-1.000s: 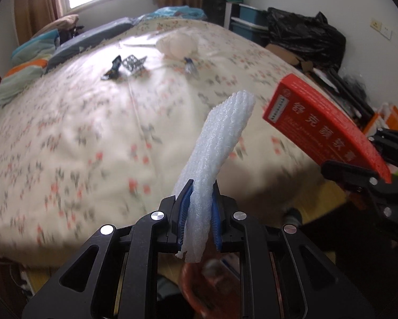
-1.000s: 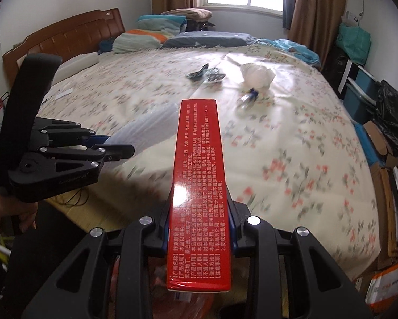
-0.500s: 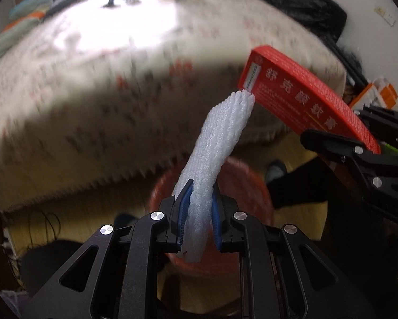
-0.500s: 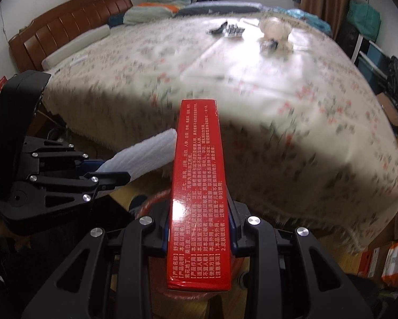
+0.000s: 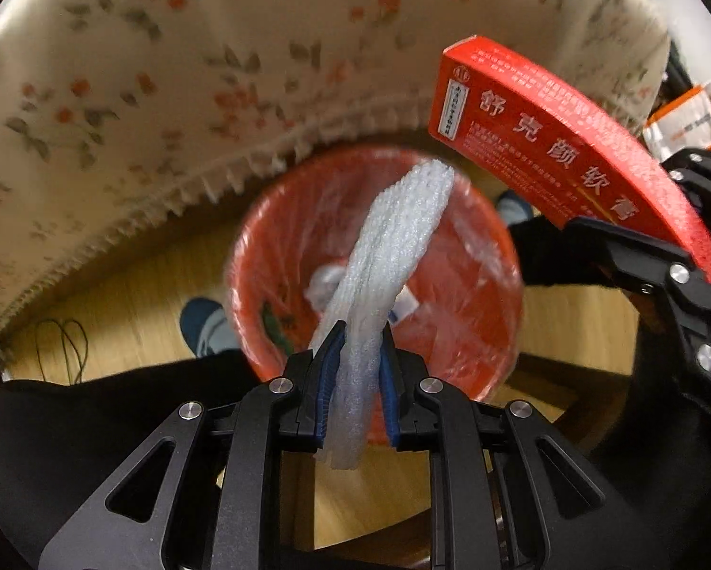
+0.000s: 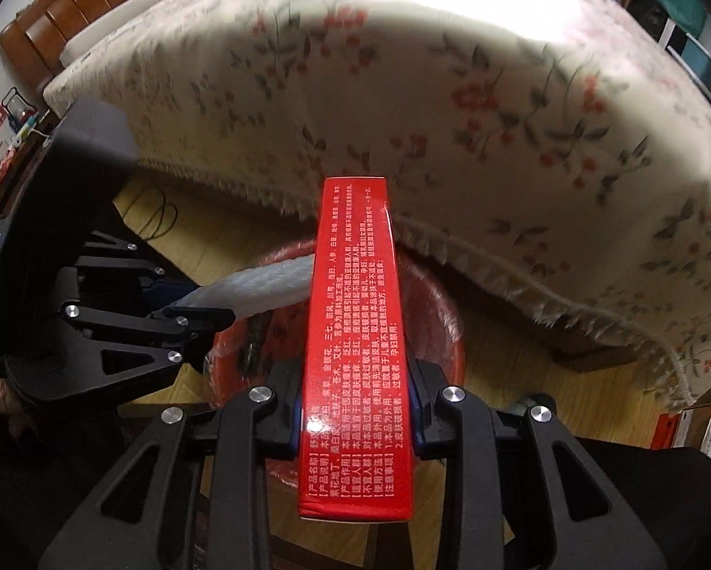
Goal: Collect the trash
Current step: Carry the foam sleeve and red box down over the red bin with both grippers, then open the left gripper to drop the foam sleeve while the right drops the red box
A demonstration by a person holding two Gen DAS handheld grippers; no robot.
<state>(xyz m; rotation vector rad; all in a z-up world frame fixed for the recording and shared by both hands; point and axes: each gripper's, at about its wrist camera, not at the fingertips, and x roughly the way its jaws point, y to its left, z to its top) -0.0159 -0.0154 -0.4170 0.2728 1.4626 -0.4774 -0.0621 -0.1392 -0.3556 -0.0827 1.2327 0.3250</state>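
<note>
My left gripper (image 5: 358,332) is shut on a white foam net sleeve (image 5: 389,242) and holds it over a red trash bin (image 5: 488,285) lined with clear plastic. The bin holds a few scraps. My right gripper (image 6: 355,370) is shut on a long red carton (image 6: 355,332) with white Chinese print, also above the bin (image 6: 441,337). The carton (image 5: 560,142) shows at the right in the left wrist view. The sleeve (image 6: 260,285) and left gripper (image 6: 184,313) show at the left in the right wrist view.
The bed's floral cover (image 5: 165,71) with a fringed edge hangs just behind the bin (image 6: 498,118). The floor is wood (image 5: 118,294). A blue shoe (image 5: 203,323) stands left of the bin. Boxes and bags (image 6: 693,427) lie at the far right.
Both grippers have tilted down from the bed top and moved over the red bin, each keeping its hold. The bin now fills the middle of both views.
</note>
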